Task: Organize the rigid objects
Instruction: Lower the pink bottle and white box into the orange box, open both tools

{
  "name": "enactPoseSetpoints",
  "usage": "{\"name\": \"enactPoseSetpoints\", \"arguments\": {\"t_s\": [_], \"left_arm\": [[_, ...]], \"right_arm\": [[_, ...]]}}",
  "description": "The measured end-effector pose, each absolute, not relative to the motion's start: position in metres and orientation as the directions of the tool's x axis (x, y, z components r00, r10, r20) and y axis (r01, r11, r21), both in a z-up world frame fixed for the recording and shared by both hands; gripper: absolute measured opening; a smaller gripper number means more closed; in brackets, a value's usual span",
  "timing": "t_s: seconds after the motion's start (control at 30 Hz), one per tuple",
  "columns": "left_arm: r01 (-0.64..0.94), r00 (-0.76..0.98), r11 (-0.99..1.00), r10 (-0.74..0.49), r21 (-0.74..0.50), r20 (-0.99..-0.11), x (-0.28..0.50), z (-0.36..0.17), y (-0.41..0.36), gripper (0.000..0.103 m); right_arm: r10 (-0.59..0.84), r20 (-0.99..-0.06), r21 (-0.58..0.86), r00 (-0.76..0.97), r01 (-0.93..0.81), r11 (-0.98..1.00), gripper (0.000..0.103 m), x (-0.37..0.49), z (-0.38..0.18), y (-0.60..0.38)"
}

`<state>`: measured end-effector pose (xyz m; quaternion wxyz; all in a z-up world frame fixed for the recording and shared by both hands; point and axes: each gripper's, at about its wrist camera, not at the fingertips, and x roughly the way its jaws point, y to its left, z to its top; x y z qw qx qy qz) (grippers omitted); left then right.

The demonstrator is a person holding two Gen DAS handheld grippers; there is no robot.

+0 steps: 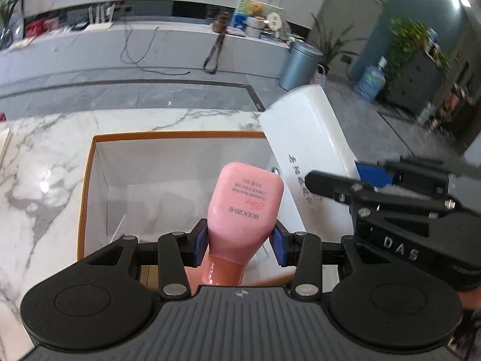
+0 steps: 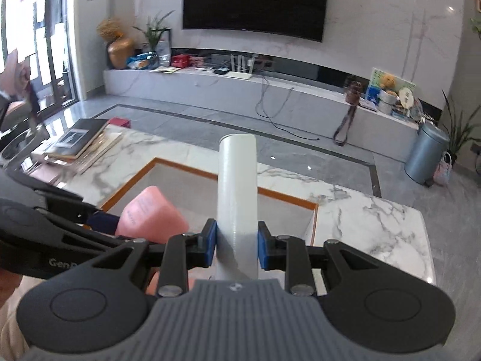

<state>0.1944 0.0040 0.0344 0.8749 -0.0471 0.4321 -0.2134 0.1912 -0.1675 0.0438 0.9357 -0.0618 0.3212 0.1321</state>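
My left gripper (image 1: 239, 242) is shut on a pink body wash tube (image 1: 245, 207), held cap toward the camera above the open orange-rimmed box (image 1: 87, 180). To its right a long white box (image 1: 303, 132) sticks up, clamped by my right gripper (image 1: 336, 180). In the right wrist view my right gripper (image 2: 236, 245) is shut on that white box (image 2: 237, 186), seen edge-on and upright over the orange-rimmed box (image 2: 180, 168). The pink tube (image 2: 150, 213) and the left gripper show at the lower left there.
The box sits on a white marble table (image 1: 39, 162). A stack of books and magazines (image 2: 81, 144) lies on the table's far left. Beyond are grey floor, a low TV bench (image 2: 270, 87) with clutter, and a metal bin (image 2: 427, 153).
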Motion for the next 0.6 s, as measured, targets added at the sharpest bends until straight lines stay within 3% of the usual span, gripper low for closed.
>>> {"name": "enactPoseSetpoints", "arguments": {"t_s": [0.27, 0.6], "left_arm": [[0.250, 0.462, 0.905, -0.425, -0.345, -0.778, 0.237, -0.015, 0.005, 0.049], [0.191, 0.409, 0.917, -0.398, -0.349, -0.821, 0.269, -0.053, 0.003, 0.049]], "right_arm": [[0.125, -0.736, -0.033, 0.665, -0.220, 0.975, 0.027, 0.241, -0.010, -0.162], [0.025, -0.787, -0.164, 0.616, -0.247, 0.955, 0.027, 0.265, -0.059, -0.148]]}}
